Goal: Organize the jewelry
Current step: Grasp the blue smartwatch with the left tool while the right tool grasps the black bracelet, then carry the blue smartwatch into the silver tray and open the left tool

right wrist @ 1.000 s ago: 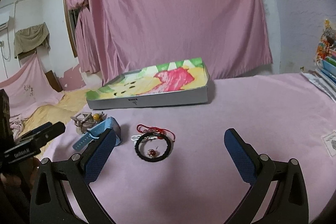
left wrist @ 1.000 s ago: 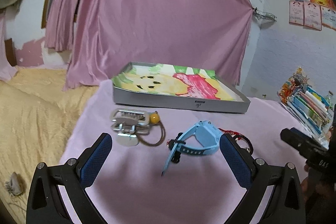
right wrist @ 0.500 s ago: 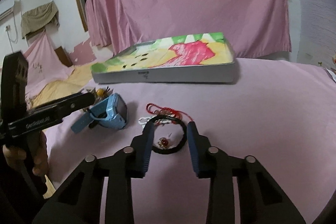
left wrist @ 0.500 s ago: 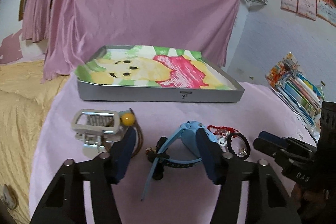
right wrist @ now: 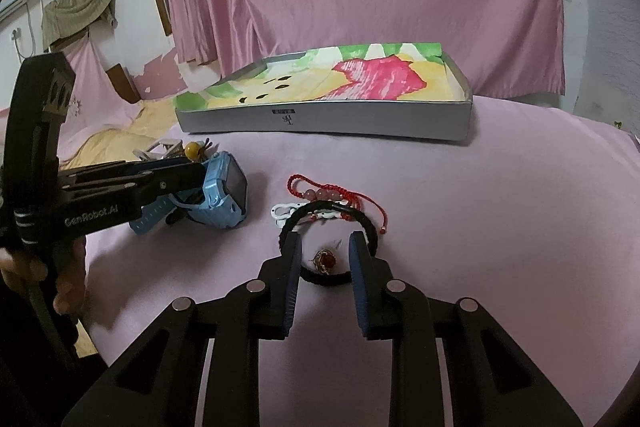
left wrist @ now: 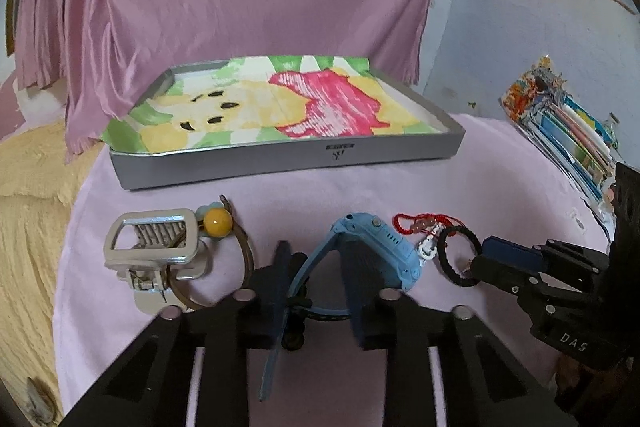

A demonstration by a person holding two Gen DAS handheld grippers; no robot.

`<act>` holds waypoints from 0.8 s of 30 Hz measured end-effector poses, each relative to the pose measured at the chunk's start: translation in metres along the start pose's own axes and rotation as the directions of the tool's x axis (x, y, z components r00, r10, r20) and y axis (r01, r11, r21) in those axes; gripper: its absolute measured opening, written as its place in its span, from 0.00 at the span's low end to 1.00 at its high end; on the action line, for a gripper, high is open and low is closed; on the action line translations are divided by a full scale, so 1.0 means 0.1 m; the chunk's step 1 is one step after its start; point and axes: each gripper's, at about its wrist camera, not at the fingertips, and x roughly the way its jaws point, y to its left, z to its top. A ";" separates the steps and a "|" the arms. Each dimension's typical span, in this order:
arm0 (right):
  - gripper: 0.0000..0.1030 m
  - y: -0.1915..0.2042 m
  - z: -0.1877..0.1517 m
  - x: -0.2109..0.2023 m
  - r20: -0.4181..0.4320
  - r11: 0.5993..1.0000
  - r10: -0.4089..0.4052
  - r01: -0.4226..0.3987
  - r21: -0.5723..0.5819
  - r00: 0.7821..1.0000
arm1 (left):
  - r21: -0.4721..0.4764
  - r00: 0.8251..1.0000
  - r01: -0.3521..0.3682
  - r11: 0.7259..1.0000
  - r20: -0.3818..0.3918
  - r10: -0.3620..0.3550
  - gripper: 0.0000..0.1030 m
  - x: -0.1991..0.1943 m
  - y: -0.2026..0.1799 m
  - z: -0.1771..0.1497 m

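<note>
A blue smartwatch (left wrist: 376,251) lies on the pink tablecloth; it also shows in the right wrist view (right wrist: 224,195). My left gripper (left wrist: 316,267) is part closed with its fingers on either side of the watch and its strap. A black cord bracelet (right wrist: 332,247) with a red-stone ring (right wrist: 325,261) inside it lies by a red beaded string (right wrist: 328,193) and a white clasp (right wrist: 286,211). My right gripper (right wrist: 325,259) is part closed, its fingertips straddling the ring over the bracelet. A grey tray (left wrist: 288,159) lined with a colourful picture stands behind.
A silver hair clip (left wrist: 154,251) with a yellow bead (left wrist: 217,222) and a brown ring (left wrist: 240,263) lies left of the watch. A stack of books (left wrist: 568,135) lies at the right. A yellow blanket (left wrist: 28,219) drops off beyond the table's left edge.
Both grippers have moved forward and down and narrowed from wide open: the left onto the watch, the right onto the ring and black bracelet.
</note>
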 end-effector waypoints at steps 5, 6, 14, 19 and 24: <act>0.18 0.02 0.00 0.04 -0.023 1.000 -0.005 0.005 -0.010 1.000 | 0.007 1.000 -0.005 1.000 -0.024 0.005 0.08 -0.01 0.00 0.00; 0.15 0.03 0.00 0.05 -0.028 1.000 -0.007 0.007 -0.011 1.000 | 0.006 1.000 -0.001 1.000 -0.029 0.001 0.08 -0.01 -0.01 -0.01; 0.11 0.03 -0.02 0.06 -0.033 1.000 -0.005 0.005 -0.008 0.999 | 0.023 0.997 0.010 1.000 -0.081 -0.008 0.06 0.03 -0.05 -0.05; 0.10 0.01 -0.03 0.04 -0.018 1.000 0.021 -0.021 0.013 1.000 | 0.007 0.995 0.025 1.000 -0.095 -0.024 0.04 0.05 -0.05 -0.05; 0.10 -0.01 -0.01 -0.04 0.030 0.999 0.029 -0.030 0.028 0.999 | -0.060 0.996 0.058 0.997 -0.063 -0.062 0.04 -0.02 0.01 -0.07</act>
